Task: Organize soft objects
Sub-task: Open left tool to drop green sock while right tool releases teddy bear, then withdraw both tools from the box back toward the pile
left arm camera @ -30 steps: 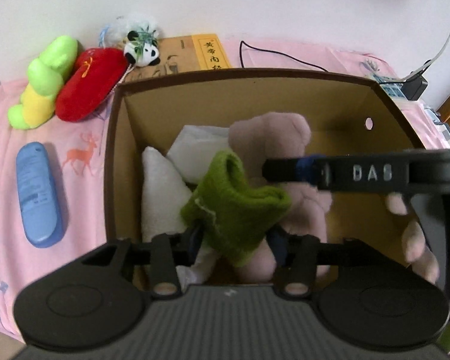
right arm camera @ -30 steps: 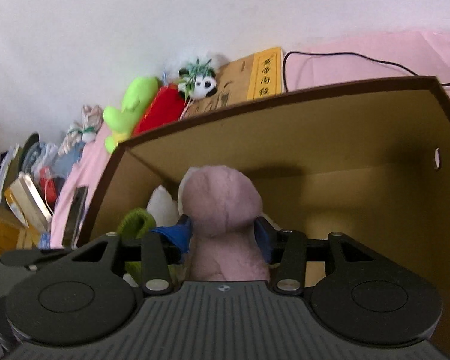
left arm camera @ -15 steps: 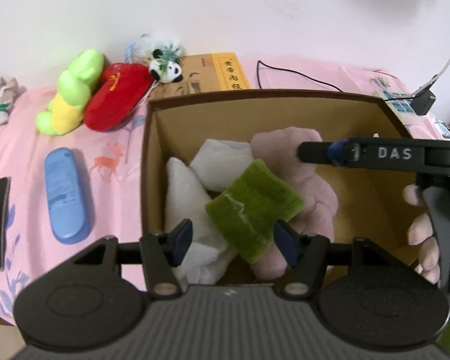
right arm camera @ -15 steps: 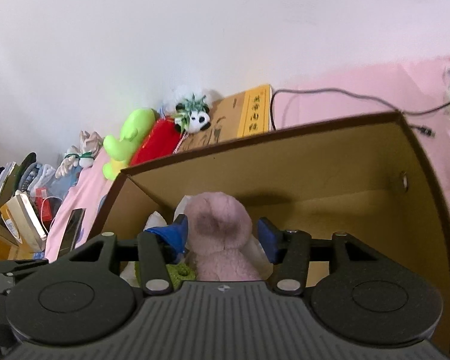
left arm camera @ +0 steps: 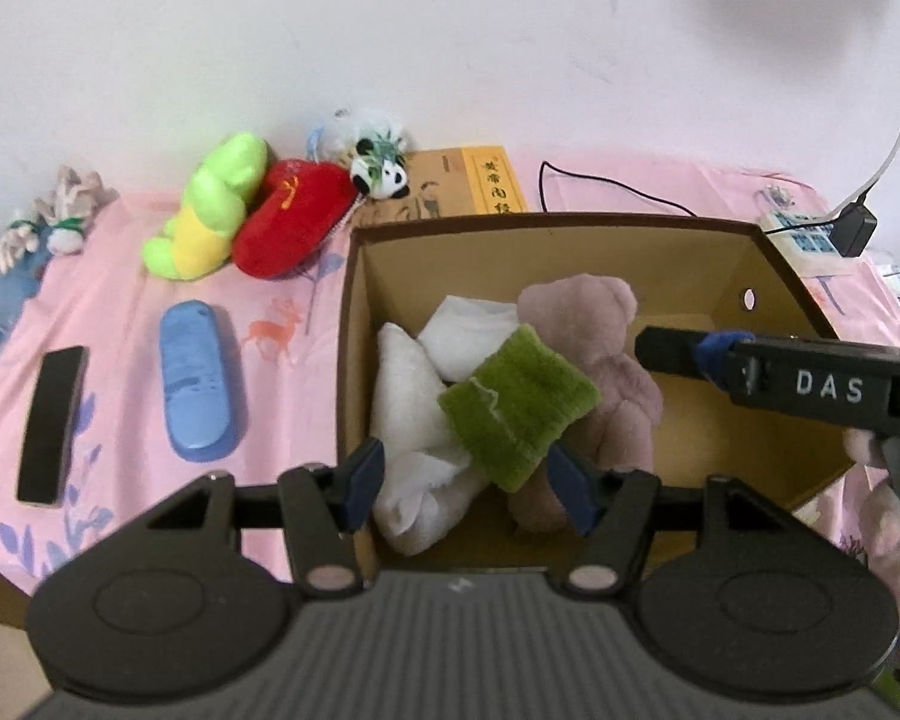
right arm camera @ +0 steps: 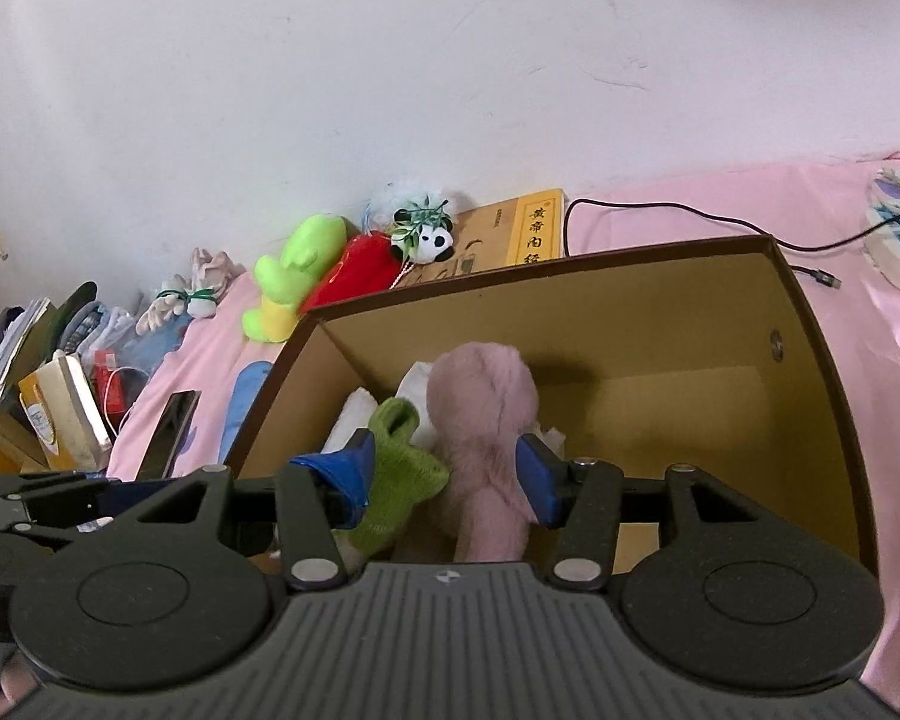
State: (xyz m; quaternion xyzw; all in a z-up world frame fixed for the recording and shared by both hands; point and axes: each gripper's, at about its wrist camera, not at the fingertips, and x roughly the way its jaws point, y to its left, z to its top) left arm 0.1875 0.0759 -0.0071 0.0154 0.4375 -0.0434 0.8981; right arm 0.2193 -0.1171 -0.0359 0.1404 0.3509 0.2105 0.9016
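Left wrist view: my left gripper hangs over the near edge of the box, jaws spread wide and holding nothing. The green cloth lies just beyond and between the two pads, resting on the white cloths and against the pink bear; I cannot tell whether either pad touches it. All three lie in the left half of the box. One finger of the right gripper crosses the box from the right, its tip just beside the bear's head.

Right wrist view: my right gripper also stands spread wide, gripping nothing. The bear rises between the pads, nearer the right one, with the green cloth beside the left pad.

On the pink sheet left of the box lie a green toy, a red toy, a panda, a blue case and a phone. A book sits behind the box.
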